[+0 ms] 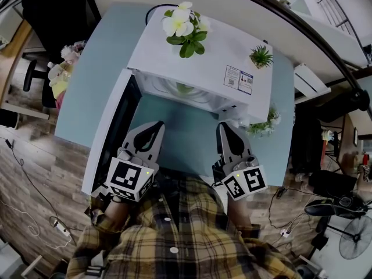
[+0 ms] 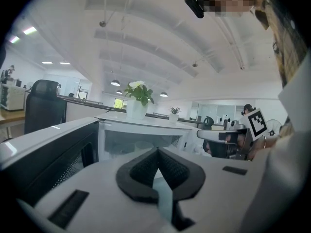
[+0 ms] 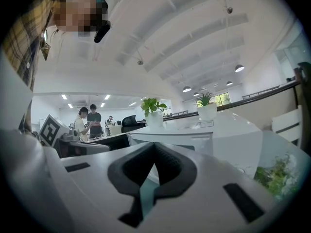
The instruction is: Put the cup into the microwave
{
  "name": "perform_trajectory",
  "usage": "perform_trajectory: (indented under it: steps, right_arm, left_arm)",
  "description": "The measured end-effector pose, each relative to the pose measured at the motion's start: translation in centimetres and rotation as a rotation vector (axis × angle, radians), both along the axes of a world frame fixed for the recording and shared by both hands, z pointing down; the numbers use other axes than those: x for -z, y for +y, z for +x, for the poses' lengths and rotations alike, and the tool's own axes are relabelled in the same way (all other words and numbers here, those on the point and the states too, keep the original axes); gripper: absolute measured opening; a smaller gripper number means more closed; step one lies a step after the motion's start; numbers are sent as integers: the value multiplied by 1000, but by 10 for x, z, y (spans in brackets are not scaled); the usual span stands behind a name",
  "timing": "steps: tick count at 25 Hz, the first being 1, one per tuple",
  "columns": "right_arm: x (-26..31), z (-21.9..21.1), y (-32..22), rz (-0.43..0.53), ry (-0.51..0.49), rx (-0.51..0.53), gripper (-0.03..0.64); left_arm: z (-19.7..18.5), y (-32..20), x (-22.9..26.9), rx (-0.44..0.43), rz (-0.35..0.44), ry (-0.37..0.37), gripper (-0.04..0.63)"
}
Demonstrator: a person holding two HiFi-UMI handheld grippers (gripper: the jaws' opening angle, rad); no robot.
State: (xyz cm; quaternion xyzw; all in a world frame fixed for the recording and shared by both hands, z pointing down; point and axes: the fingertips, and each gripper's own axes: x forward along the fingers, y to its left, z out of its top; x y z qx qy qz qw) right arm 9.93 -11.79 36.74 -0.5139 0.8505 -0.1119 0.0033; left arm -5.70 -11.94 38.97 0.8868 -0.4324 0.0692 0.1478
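**Head view.** The microwave point(image 1: 197, 57) stands at the middle of the far edge of the table point(image 1: 93, 80). Its door point(image 1: 113, 132) is swung open toward the left edge. A pale shape in the cavity appears to be the cup point(image 1: 183, 88), but I cannot confirm this here. My left gripper point(image 1: 156, 124) and right gripper point(image 1: 225, 126) hover side by side over the near edge.

Count: one microwave, one door, one cup, two grippers, three plants.

**Left gripper view.** The jaws meet at the tips and hold nothing. The cup point(image 2: 142, 144) shows faintly, deep in the cavity.

**Right gripper view.** The jaws are fully closed and empty.

**Procedure.** The cup is judged to be placed. Confirm that it stands clear of the door sill. Then push the door's outer face with closed jaws, slowly.
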Motion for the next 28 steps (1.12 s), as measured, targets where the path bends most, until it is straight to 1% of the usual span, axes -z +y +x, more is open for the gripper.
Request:
perform_trajectory:
  steps: [19,28]
  right_arm:
    - [-8,-2,4,-12,14,-9,3]
    - [-12,-5,5,-24,16,-11,3]
  left_arm:
    - [-7,1,-1,13,4,-1,-9]
    - [-7,3,-4,6,-3,0,-9]
